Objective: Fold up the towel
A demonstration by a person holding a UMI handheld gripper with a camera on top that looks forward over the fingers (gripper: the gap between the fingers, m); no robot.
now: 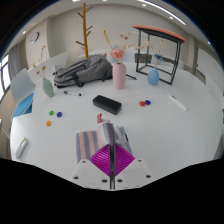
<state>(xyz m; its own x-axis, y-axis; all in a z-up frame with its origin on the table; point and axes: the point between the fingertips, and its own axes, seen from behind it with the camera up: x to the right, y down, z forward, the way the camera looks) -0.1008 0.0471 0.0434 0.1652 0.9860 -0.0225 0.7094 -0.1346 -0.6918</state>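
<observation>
A striped towel with reddish, blue and white stripes lies on the white table, just ahead of my fingers. Its near edge runs in between the magenta pads. My gripper is shut, the pads pressed together on the towel's near edge. The part of the towel between the pads is hidden.
Beyond the towel are a black box, a pink vase, a grey heap of cloth, a blue cup and small coloured balls. A wooden coat stand and a dark side table stand behind.
</observation>
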